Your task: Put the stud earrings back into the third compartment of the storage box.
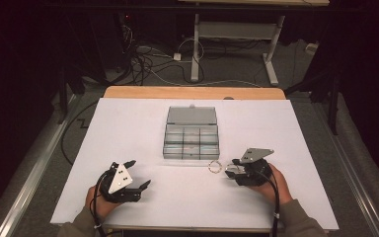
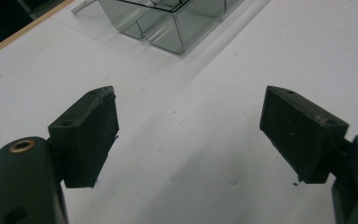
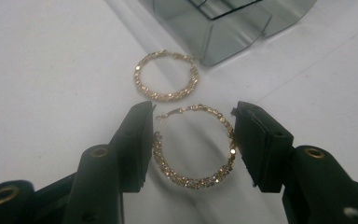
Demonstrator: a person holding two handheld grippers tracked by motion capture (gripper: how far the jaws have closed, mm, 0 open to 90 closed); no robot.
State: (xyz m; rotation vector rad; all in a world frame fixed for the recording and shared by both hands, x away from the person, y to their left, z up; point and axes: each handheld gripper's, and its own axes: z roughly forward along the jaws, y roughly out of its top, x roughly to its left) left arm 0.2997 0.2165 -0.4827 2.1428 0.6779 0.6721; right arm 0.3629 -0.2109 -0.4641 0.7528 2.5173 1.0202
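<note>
Two gold hoop earrings, studded and glittering, lying flat on the white table. Nearer hoop (image 3: 193,147) sitting between the black jaws of the right gripper (image 3: 191,140), both pads touching its rim at left and right, its open clasp end pointing away. Farther hoop (image 3: 167,75) lying free just beyond it, close but apart, resting just beside the corner of the clear compartment box (image 3: 228,28). From above, showing as one small ring (image 1: 214,167) at the box's front right corner.
</note>
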